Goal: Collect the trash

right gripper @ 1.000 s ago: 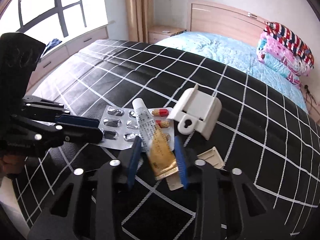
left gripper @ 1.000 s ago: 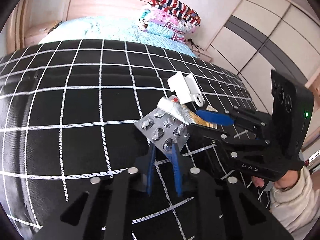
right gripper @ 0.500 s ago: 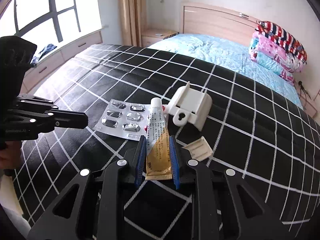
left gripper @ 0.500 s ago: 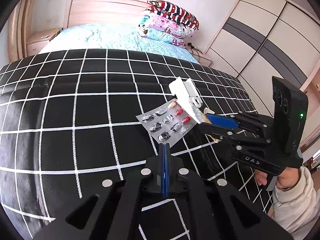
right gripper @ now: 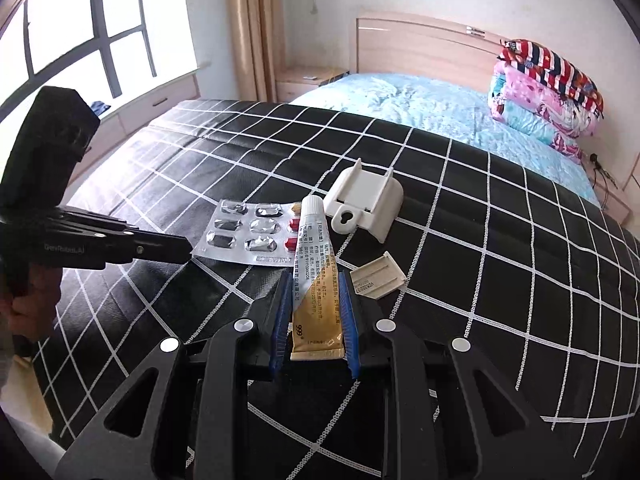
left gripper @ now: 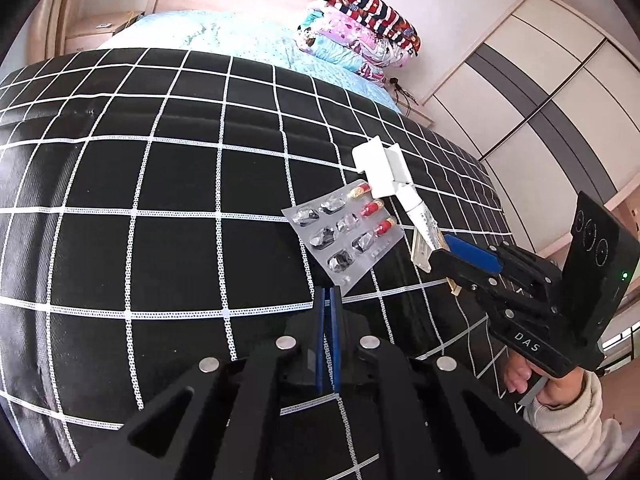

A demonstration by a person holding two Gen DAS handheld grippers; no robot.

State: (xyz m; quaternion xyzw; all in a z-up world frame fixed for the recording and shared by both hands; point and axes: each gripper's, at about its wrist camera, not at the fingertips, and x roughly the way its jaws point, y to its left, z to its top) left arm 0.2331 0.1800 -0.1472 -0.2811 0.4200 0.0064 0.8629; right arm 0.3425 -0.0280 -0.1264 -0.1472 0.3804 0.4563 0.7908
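The trash sits in a small cluster on a black bedcover w/ a white grid pattern.

Blister pack: silver foil strip, mostly popped, crumpled empty pockets, three red-and-yellow capsules left along one edge. It lies flat on the cover; the near corner reaches the tip of the left gripper. That gripper's blue pads are pressed together, and whether the foil corner is actually caught betw. them can't be told from either view. In the right wrist view it comes in from the left, tip right at the pack's edge.

Ointment tube: white upper half w/ printed text, gold lower half, white cap, crimped flat end toward the camera. It lies partly over the blister pack's edge. The right gripper has its blue pads closed in on both sides of the tube's gold part, pinching it.

White plastic holder: a bracket-like piece w/ a keyhole slot, just beyond the tube cap, resting on the cover. A small beige card-like piece lies just right of the tube, beside the right pad.

A hand in a cream sleeve holds the right gripper's handle.
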